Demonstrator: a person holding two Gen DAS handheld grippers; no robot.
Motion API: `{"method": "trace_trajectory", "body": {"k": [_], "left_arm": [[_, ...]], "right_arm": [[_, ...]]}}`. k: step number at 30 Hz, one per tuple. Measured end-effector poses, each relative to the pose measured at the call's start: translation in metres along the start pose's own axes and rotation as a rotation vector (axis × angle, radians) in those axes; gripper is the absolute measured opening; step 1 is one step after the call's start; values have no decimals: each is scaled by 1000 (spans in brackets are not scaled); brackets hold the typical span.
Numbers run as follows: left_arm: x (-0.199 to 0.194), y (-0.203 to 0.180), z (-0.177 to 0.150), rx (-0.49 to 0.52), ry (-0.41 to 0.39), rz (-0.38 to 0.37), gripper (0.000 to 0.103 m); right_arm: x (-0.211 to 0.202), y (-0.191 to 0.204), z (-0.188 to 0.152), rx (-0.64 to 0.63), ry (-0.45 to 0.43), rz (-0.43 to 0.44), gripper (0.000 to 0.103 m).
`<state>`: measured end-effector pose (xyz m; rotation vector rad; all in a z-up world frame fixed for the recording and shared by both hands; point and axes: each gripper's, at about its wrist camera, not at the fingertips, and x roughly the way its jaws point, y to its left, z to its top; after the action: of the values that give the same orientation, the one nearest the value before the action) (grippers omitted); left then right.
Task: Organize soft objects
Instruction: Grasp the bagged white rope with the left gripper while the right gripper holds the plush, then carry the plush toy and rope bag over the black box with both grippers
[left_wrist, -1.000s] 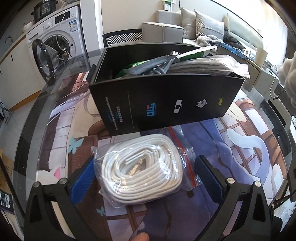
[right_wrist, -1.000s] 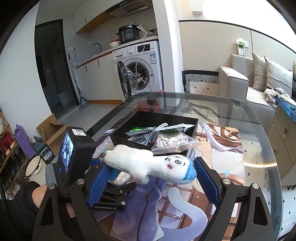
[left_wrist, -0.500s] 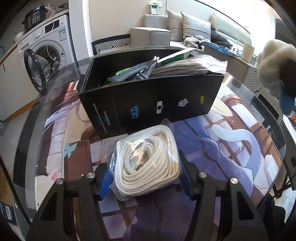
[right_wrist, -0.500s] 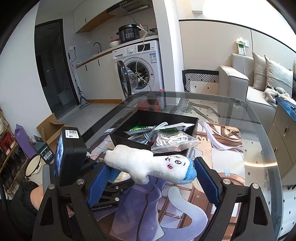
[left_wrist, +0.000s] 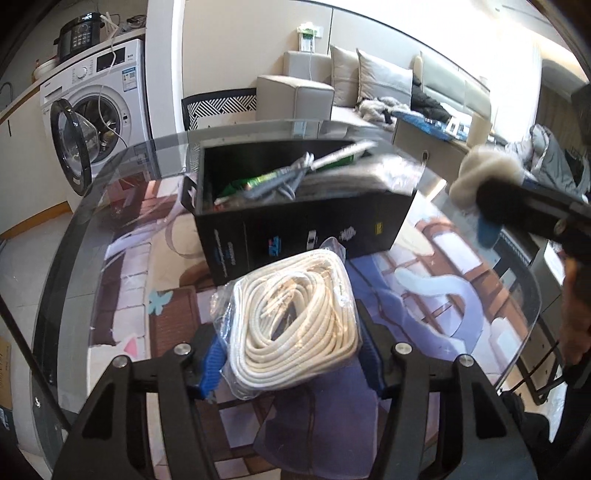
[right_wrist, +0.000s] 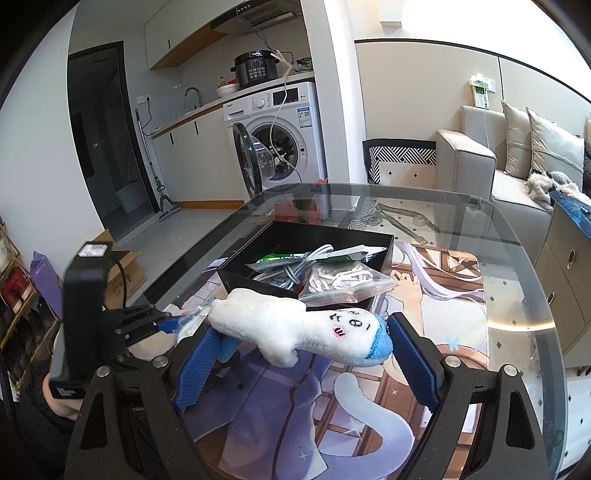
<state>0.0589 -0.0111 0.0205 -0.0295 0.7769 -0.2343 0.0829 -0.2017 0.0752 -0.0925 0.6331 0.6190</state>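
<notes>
Hidden and unclear: the black box (left_wrist: 306, 229) is blurring along its far rim in the left wrist view, so its contents are reading only as grey cables, green packaging and a bagged bundle. The right gripper (left_wrist: 487, 230) is appearing there only as a dark bar cut off at the frame edge, with the pale end of the plush toy (left_wrist: 480, 173) beside it. The person's hand (right_wrist: 61, 402) is showing only partly behind the left gripper's body in the right wrist view.

Surface and room: a round glass table (right_wrist: 517, 295) over a cartoon-printed mat is carrying the box; a washing machine (right_wrist: 280, 129) with its door open and a beige sofa (right_wrist: 469, 162) are standing beyond.

Pose: the left gripper (left_wrist: 291, 354) is pointing downward toward the box, its blue pads pressing both sides of the bagged white cord coil (left_wrist: 295, 321), which is sitting just in front of the box. The right gripper (right_wrist: 299, 362) is clasping the plush toy (right_wrist: 303, 332) lengthwise between its blue pads, above the table and near the box's front corner.
</notes>
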Motion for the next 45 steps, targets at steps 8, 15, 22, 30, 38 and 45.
{"method": "trace_trajectory", "body": {"k": [8,15,22,30,38,45], "left_arm": [[-22,7,11,-32,-61,-32,60],[-39,11,22,-57,-122,-39,60],[-40,24,39,-103,-150,-36,60],[-28,30,59,-119,-146,-45,60],[-14,35,73,-115,-136,-48,60],[1,46,82,-133,-118,-39,60]], "right_arm": [[-4,2,1,-3,-16,7,90],[-9,-1,4,9,-46,12,90],[-5,-7,12,18,-43,6,90],[2,-17,27,22,-38,-19,90],[20,-19,40,-2,-23,-37,90],[35,-20,48,-40,-39,-43,90]]}}
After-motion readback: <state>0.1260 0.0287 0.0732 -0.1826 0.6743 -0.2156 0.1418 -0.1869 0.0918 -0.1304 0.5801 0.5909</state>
